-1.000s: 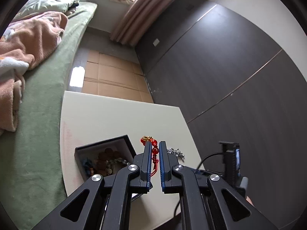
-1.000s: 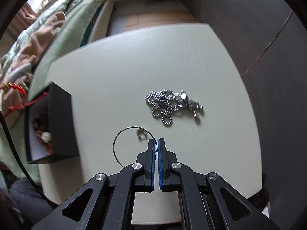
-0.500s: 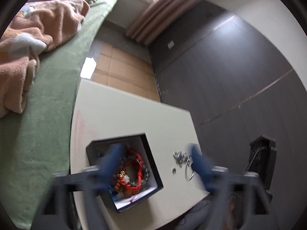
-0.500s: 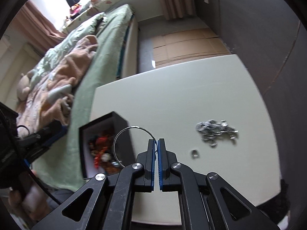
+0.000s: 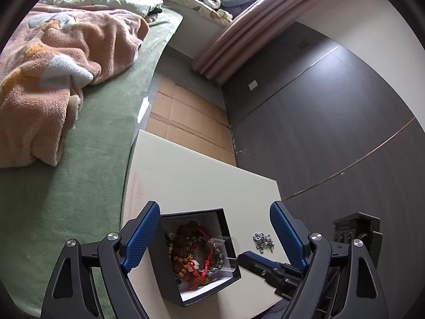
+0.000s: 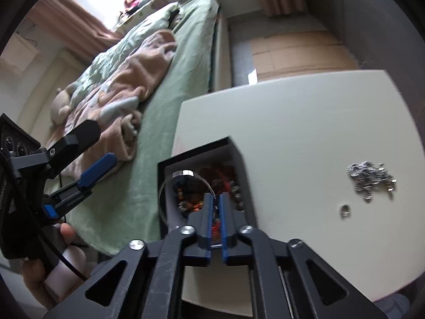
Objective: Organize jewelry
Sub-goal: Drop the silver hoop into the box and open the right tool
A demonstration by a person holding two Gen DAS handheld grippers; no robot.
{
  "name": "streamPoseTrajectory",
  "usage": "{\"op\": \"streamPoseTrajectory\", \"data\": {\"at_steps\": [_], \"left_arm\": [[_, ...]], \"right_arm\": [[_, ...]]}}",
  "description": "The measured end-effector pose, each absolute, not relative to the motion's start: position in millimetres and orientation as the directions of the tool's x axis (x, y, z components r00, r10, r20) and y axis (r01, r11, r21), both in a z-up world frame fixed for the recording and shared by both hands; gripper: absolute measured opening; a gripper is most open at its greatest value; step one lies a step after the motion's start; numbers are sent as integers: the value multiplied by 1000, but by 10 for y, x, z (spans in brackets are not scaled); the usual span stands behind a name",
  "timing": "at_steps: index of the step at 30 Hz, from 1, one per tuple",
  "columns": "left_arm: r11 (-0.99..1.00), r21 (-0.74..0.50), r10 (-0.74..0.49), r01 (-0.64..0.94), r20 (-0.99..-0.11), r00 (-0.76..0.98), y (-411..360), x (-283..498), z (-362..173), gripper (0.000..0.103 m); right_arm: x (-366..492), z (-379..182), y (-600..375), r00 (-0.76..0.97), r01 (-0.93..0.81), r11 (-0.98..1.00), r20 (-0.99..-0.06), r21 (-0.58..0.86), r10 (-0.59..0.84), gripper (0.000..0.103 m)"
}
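A black jewelry box (image 5: 228, 242) (image 6: 240, 156) stands on the cream table, holding red and brown bead bracelets (image 5: 191, 255). My left gripper (image 5: 215, 234) is wide open and empty above the box. My right gripper (image 6: 216, 202) is over the box, its jaws a narrow gap apart, with a thin silver bangle (image 6: 183, 174) at its tips; the right gripper also shows in the left wrist view (image 5: 263, 261). A silver chain (image 6: 370, 176) (image 5: 263, 240) and a small ring (image 6: 345, 210) lie on the table to the right.
The cream table (image 5: 202, 183) (image 6: 305, 122) stands beside a green bed (image 5: 79, 175) with a peach blanket (image 5: 53, 61). A dark panelled wall (image 5: 332, 122) runs along the right. Cardboard covers the floor (image 5: 183, 122) beyond the table.
My left gripper let the red bracelet go into the box and opened wide. My right gripper carried the silver bangle from the table to above the box.
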State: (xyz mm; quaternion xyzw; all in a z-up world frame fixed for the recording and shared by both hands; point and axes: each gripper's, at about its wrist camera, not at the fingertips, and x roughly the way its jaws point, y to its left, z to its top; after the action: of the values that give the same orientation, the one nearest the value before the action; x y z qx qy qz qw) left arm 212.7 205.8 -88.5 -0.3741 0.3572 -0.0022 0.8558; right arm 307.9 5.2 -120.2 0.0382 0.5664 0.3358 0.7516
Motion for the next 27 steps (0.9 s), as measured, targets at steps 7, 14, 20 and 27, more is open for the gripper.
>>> {"op": "streamPoseTrajectory", "data": {"at_steps": [7, 14, 20, 27], "left_arm": [[744, -621, -282, -246, -625, 727, 1934, 2191, -908, 85], [786, -585, -298, -201, -642, 706, 1739, 2249, -895, 85], [828, -540, -306, -152, -662, 684, 1489, 2335, -873, 85], [895, -440, -301, -71, -715, 631, 1058, 2498, -850, 85]], "right_arm": [[3097, -1165, -290, 182, -437, 767, -789, 469, 586, 49], [3206, -1079, -992, 282, -372, 814, -781, 446, 557, 49], [3351, -1108, -1497, 339, -283, 844, -776, 456, 532, 49], [3381, -1320, -1830, 389, -201, 845, -751, 495, 533, 61]]}}
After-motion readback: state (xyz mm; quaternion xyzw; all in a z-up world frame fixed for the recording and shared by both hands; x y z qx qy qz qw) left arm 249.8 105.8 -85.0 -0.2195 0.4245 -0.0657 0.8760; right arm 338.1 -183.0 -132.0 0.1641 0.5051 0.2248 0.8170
